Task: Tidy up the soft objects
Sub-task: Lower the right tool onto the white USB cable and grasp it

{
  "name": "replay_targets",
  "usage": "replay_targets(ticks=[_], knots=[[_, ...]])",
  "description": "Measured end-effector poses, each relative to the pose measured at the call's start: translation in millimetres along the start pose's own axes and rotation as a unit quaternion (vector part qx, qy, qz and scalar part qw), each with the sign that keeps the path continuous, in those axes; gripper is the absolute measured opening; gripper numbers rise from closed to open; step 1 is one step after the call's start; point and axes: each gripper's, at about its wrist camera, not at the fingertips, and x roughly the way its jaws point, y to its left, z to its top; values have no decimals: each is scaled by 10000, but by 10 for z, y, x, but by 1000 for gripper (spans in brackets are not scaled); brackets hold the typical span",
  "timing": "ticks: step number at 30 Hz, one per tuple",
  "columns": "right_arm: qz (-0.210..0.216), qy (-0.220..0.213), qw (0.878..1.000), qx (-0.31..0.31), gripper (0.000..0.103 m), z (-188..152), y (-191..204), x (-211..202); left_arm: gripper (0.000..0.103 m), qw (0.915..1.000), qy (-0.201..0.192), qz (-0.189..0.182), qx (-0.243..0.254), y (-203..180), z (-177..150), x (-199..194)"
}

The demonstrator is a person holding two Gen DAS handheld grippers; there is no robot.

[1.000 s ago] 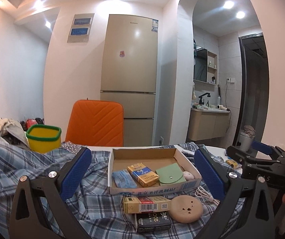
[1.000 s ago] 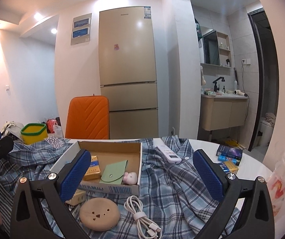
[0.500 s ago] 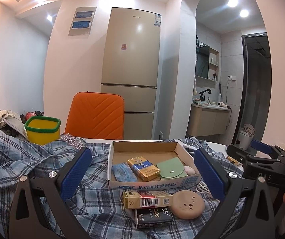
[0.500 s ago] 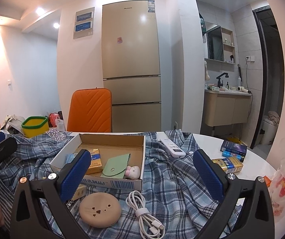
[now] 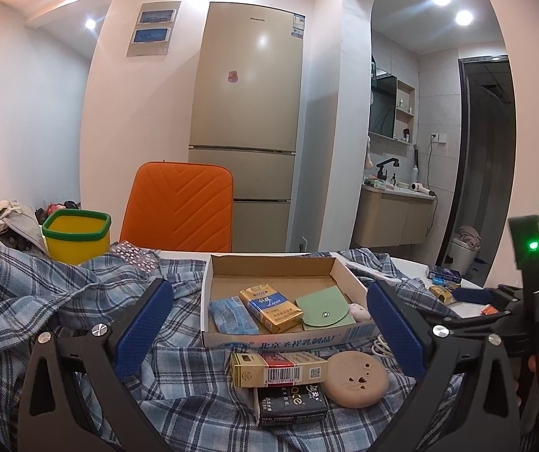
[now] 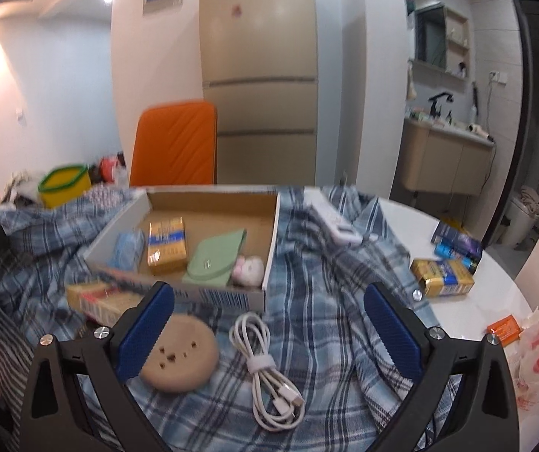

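On the plaid-covered table: both grippers hang above the clutter, nothing clamped in either.
Right gripper (image 6: 268,318): jaws wide and just been closing a little; nothing pressed between them. The coiled white cable (image 6: 265,367) lies on the cloth in the gap, untouched.
Right pose: tilted down toward the cloth; its left blue pad overlaps the edge of the round tan pad (image 6: 180,358) in the picture, contact unclear.
Left gripper (image 5: 269,329): jaws wide, empty.
Left pose: close to level, facing the cardboard tray (image 5: 280,340), well short of it.
Soft things: tan pad in front of the tray; green pouch (image 6: 214,258), small pink plush (image 6: 248,269) and blue packet (image 6: 128,250) inside the tray, beside a gold box (image 6: 166,245).
Cloth: plaid shirt (image 6: 325,271) spread under everything.
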Motion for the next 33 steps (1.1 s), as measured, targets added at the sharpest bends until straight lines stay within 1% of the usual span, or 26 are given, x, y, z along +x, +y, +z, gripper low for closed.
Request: replay_targets(ticks=[3,7,9,13,14,15,16,18,22,27,29,30,31,33], knots=[[75,351,9993,-55,81,-39,-20,127,102,10000,29,5,18,-6,-2,15],[147,752,9970,-61,74,-74,-31,282,102,10000,42,16,-10,1,-6,22],[181,956,9952,-92,67,-102,-23,359,102,10000,58,20,-28,11,-10,23],[221,1240,9919,-151,61,-147,-2,466,102,10000,78,25,-44,18,-5,31],[224,1270,9915,-157,57,-151,-2,476,102,10000,85,25,-43,17,-4,32],[223,1308,9910,-163,52,-155,0,489,102,9999,95,25,-40,16,-6,35],[224,1346,9905,-158,50,-156,-4,503,102,9999,104,27,-39,15,-7,38],[219,1389,9900,-127,42,-166,-16,527,102,9999,119,32,-42,18,-4,46],[255,1514,9881,-71,39,-183,-37,575,102,9998,162,58,-52,23,-6,60],[259,1655,9858,-72,36,-206,-34,630,102,9995,313,84,-71,23,-16,122],[327,1699,9849,-56,30,-216,-39,650,102,9992,383,103,-84,24,-23,151],[382,1697,9847,-50,24,-216,-38,650,102,9990,415,105,-94,30,-30,163],[411,1685,9848,-52,21,-215,-37,648,102,9989,437,106,-106,41,-35,173],[391,1644,9856,-64,19,-216,-31,632,102,9988,454,110,-131,54,-41,177]])
